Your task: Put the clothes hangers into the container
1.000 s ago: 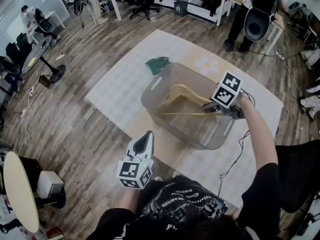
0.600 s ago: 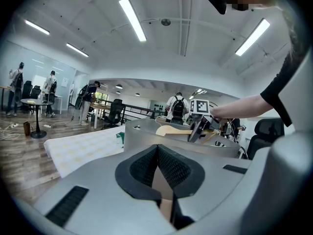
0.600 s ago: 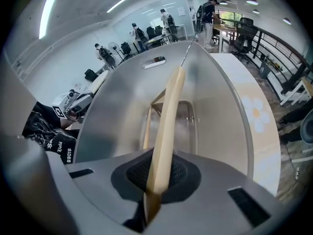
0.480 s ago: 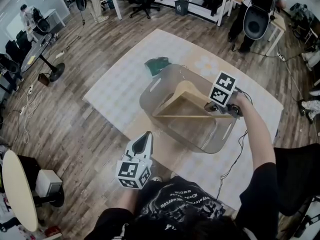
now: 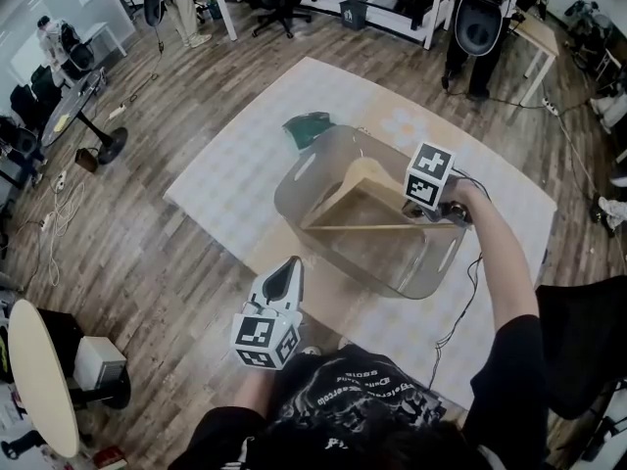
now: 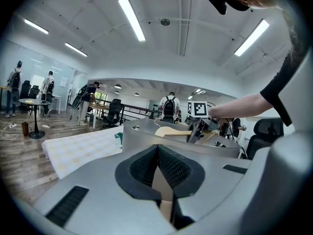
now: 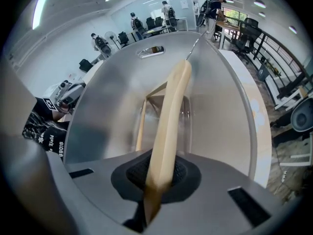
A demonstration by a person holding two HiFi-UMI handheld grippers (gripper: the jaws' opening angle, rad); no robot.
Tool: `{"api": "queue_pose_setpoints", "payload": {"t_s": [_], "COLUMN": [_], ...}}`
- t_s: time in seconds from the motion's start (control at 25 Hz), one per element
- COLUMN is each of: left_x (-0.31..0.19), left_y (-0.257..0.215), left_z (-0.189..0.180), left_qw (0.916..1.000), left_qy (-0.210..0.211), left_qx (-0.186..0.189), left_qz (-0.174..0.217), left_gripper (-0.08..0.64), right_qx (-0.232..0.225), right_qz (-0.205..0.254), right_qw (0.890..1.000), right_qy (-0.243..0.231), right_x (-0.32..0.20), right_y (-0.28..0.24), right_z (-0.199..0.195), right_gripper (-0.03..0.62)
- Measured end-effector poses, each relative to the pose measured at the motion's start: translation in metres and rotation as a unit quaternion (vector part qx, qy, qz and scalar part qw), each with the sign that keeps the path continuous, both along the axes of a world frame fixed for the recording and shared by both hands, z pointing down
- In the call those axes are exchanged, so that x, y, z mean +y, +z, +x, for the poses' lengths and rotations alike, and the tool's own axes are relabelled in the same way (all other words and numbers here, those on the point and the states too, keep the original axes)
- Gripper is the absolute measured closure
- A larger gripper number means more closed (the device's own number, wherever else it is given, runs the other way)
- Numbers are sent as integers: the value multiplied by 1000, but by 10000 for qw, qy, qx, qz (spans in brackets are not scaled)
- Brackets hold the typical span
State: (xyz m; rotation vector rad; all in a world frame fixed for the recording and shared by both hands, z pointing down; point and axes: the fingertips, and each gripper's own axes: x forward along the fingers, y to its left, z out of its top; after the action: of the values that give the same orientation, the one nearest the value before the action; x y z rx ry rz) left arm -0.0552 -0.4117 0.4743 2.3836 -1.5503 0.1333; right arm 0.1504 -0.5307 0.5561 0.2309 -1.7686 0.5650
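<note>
Reaches in from the lower right of the head view with a bare right forearm, stretched up-frame and leftward over the clear container [image 5: 290, 178] at frame centre, right hand [image 5: 462, 202] wrapped round the right gripper [image 5: 429, 218]. Clamps that gripper's jaws on one end of the wooden hanger [image 5: 336, 196]. Holds the hanger inside the container's outline, bar running level to the left from the jaws, peak toward the top of the frame. Tucks the left arm bent against the body at lower centre, left gripper [image 5: 287, 270] pointing up-frame over the pale mat [image 5: 225, 179], well short of the container, jaws pressed together with nothing between.

Right gripper view: confirms the grip, dark pads squeezed on both faces of the pale wood. Follows the wood up the middle of the frame to a thin wire hook [image 7: 194, 44] near the top. Adds the container's frosted inner wall, a handle slot [image 7: 151, 49] in the far end, and the left gripper small at the left edge. Too small in the head view to read any of this.

Left gripper view: shows closed pads meeting low in the frame and, beyond them, the container's grey near wall with the hanger's shoulder rising above the rim, a height lost to the steep head view. Cannot tell whether the hanger's lower edge touches the bottom.

Head view alone: takes in the hanger's full triangle and a teal item [image 5: 309, 125] on the mat just past the container's upper-left corner.
</note>
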Motion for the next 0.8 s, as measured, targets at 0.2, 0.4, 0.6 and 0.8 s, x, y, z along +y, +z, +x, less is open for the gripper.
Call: {"api": "queue_pose_setpoints", "payload": {"t_s": [0.2,0.4,0.6,0.8], "left_x": [-5,0,5,16], "left_y": [-6,-3,-9,-15], "left_z": [-3,-7,-9,-3], "left_qw": [10000,9999,9997,9993], "left_qy": [-52,-92,-69,61], "left_qx": [15,48,79,145], "left_qz": [40,88,207,326], "left_gripper": [540,540,540,540], "right_qx": [77,-393,-809,-1071], "right_qz": [522,906,1518,2213], "right_qw": [9986,9943,9839,9660], "right_qy": [-103,403,491,806], "right_x": [-14,-25,-27,-23], "right_y": [-4,-14,-43,-81], "right_z": [-2,-6,-11,-6], "right_gripper": [492,384,276,268]}}
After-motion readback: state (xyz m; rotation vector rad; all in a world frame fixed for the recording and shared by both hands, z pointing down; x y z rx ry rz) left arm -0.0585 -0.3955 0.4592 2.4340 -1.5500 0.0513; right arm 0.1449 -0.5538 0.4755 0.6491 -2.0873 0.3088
